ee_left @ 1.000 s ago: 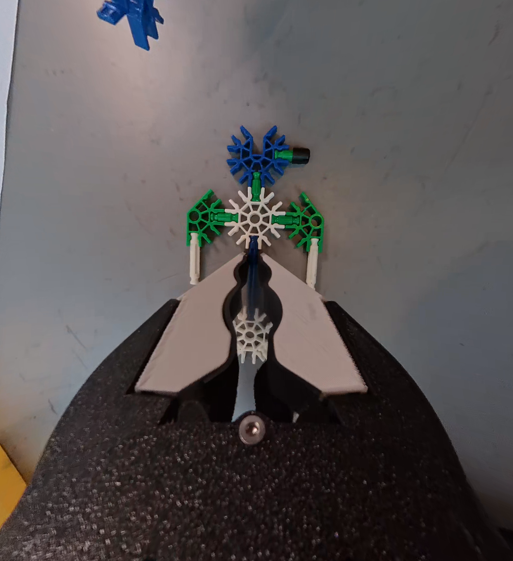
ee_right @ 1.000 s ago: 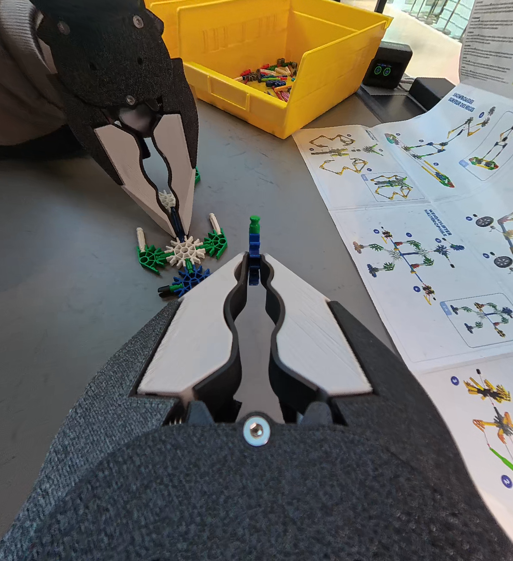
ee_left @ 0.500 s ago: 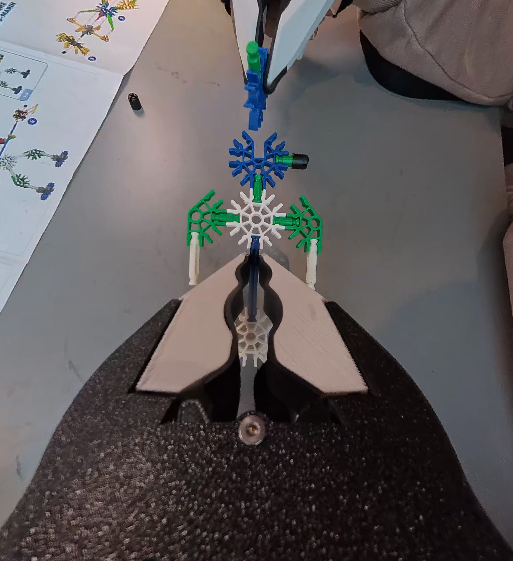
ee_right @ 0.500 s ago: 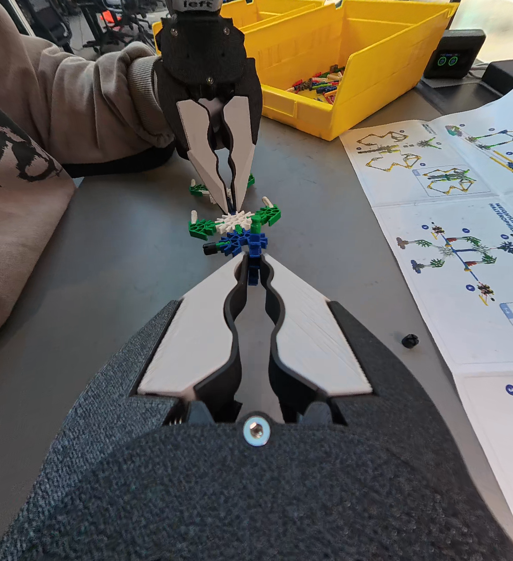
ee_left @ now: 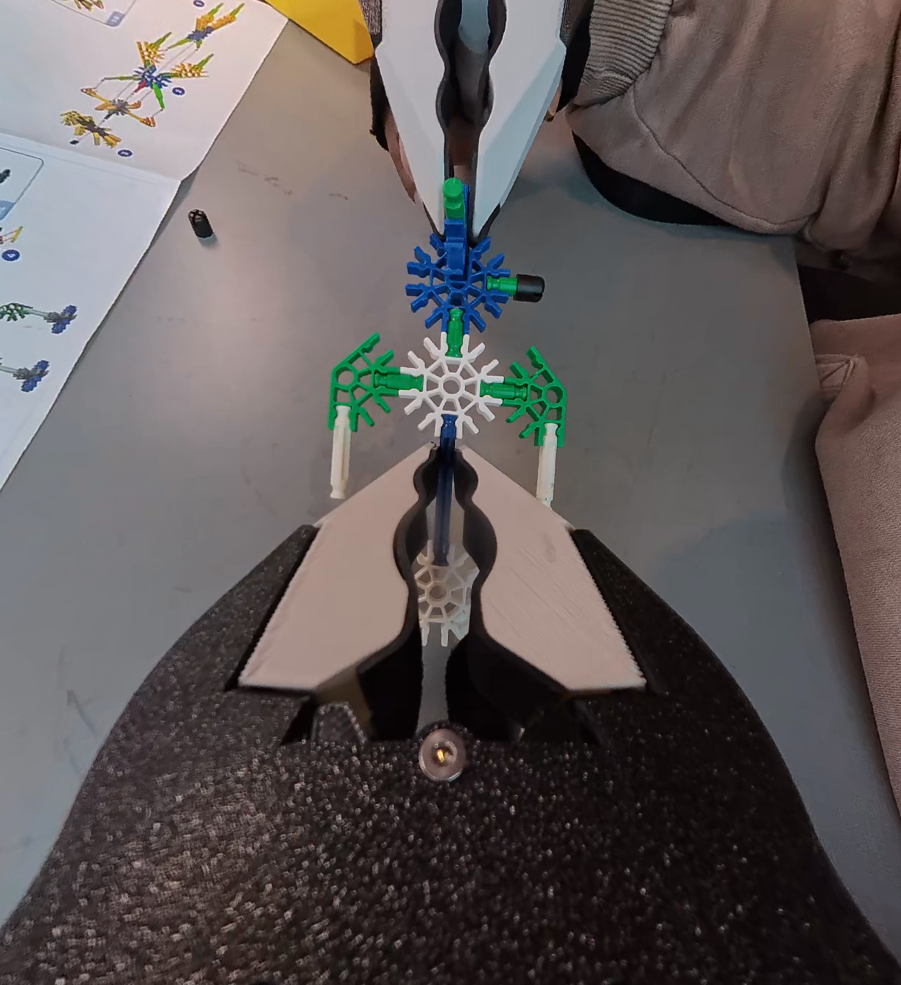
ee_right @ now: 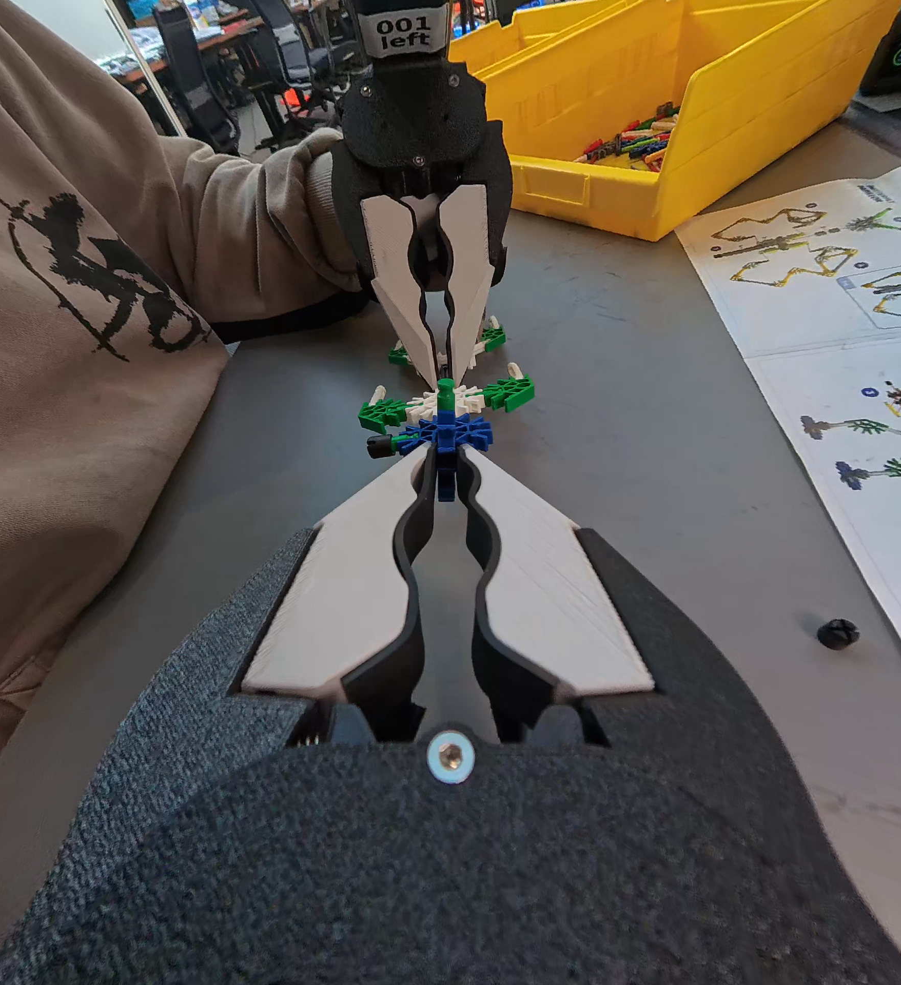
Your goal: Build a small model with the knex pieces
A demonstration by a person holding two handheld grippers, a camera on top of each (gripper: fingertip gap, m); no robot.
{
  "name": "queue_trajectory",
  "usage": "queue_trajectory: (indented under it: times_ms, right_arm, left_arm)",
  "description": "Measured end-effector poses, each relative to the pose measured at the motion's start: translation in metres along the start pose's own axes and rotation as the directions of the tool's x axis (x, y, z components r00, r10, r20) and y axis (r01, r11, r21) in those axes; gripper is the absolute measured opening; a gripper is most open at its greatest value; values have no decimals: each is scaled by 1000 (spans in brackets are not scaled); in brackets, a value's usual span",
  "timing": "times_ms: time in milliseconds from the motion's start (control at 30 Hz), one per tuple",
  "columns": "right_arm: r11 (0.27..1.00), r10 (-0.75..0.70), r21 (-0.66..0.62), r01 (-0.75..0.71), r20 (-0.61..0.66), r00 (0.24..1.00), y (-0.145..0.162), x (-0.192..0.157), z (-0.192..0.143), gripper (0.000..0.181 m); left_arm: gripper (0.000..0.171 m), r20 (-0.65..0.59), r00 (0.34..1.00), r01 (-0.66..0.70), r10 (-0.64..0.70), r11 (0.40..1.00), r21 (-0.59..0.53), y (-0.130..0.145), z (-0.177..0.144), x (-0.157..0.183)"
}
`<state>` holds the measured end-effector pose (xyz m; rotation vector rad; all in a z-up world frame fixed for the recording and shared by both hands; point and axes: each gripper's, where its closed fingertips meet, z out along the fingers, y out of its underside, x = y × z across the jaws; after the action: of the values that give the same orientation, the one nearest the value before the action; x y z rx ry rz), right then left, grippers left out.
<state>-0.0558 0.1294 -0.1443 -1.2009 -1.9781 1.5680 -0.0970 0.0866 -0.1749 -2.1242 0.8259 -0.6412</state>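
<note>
Left wrist view shows the left gripper [ee_left: 445, 453] clamped narrow on the dark blue rod [ee_left: 444, 501] of a toy assembly [ee_left: 449, 384] above the grey table [ee_left: 171, 426], while the right gripper [ee_right: 444, 453] pinches a small blue connector [ee_right: 445, 469] with green peg [ee_right: 444, 394] against the blue snowflake piece [ee_left: 456, 288]; seating it looks to need a straight, aligned push

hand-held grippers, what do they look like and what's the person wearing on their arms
Each hand-held gripper has two white ribbed tapering fingers with black wavy inner linings, a silver screw at the base, and a black speckled housing. The left hand-held gripper carries a white label; the right hand-held gripper looks greyer. The beige sweatshirt sleeve has ribbed cuffs and a black print.
</note>
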Motion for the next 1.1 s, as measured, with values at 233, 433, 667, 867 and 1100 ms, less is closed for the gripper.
queue_trajectory:
  times_ms: [233, 433, 667, 867, 1100]
  right_arm:
    - [978, 51, 202, -54, 21, 998, -38, -1, -16, 5]
    - [958, 82, 271, -90, 42, 996, -83, -11, -29, 6]
    - [990, 80, -115, -76, 30, 996, -132, -27, -32, 6]
    - [948, 82, -307, -82, -14, 997, -169, -46, -14, 6]
    - [903, 53, -426, -63, -36, 998, -187, -61, -3, 21]
  left_arm:
    - [3, -99, 991, 107, -89, 973, 203, -27, -7, 3]
    - [2, -210, 974, 166, -84, 897, 411, -59, -19, 15]
    - [3, -257, 966, 186, -31, 773, 607, -93, -39, 30]
    - [2, -236, 971, 158, 25, 673, 723, -108, -63, 43]
    - [3, -210, 976, 126, 61, 630, 767, -114, -77, 49]
